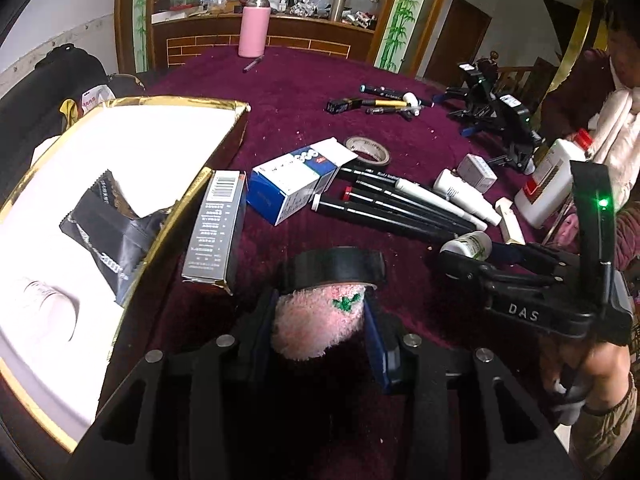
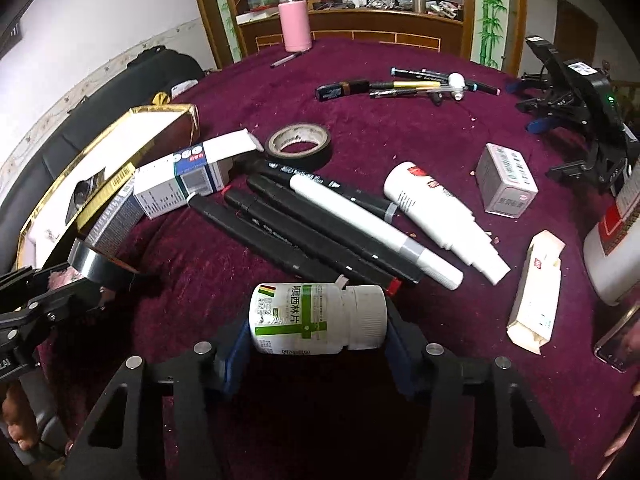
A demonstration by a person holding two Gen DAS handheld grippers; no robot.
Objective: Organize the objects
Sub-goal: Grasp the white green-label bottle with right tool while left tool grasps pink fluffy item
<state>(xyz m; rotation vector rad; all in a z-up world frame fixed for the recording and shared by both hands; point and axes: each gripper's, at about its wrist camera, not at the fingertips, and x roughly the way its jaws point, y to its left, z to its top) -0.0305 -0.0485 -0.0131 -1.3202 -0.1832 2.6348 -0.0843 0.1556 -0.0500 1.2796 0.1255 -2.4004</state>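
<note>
Our left gripper (image 1: 320,316) is clamped on a pink fuzzy item (image 1: 316,320) with a black tape roll (image 1: 332,266) resting at its far end, low over the maroon worktop (image 1: 288,88) just beside the gold-edged box (image 1: 120,168). Our right gripper (image 2: 316,334) is clamped on a white pill bottle (image 2: 316,318), held sideways with its cap to the right, near the black markers (image 2: 304,216). A blue-and-white carton (image 2: 180,180) lies by the box.
</note>
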